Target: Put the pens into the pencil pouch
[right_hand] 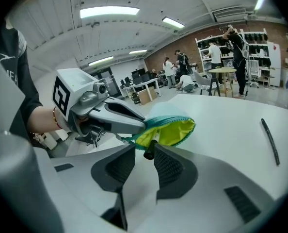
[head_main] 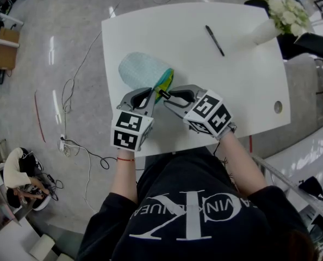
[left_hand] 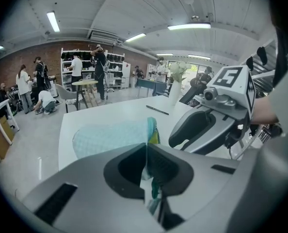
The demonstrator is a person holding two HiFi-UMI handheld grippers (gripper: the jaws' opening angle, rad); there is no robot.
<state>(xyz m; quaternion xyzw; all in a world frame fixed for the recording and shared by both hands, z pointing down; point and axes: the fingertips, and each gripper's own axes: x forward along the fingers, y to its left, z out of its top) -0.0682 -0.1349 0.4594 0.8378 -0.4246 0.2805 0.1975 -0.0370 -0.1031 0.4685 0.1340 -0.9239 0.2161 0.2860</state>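
Observation:
A light-blue pencil pouch (head_main: 142, 69) with a teal zip and yellow lining lies on the white table (head_main: 237, 102). My left gripper (head_main: 152, 91) is shut on the near edge of its mouth; in the left gripper view the fabric (left_hand: 112, 136) is pinched between the closed jaws of my left gripper (left_hand: 147, 143). A black pen (right_hand: 150, 149) sticks out of the yellow opening (right_hand: 170, 127), its end between the jaws of my right gripper (right_hand: 146, 145), which stand apart without pressing on it. A second black pen (head_main: 215, 40) lies loose on the far side of the table.
A white vase of white flowers (head_main: 275, 20) stands at the table's far right corner. A small round hole (head_main: 278, 107) is in the tabletop near the right edge. Cables run across the floor to the left, and people work in the background.

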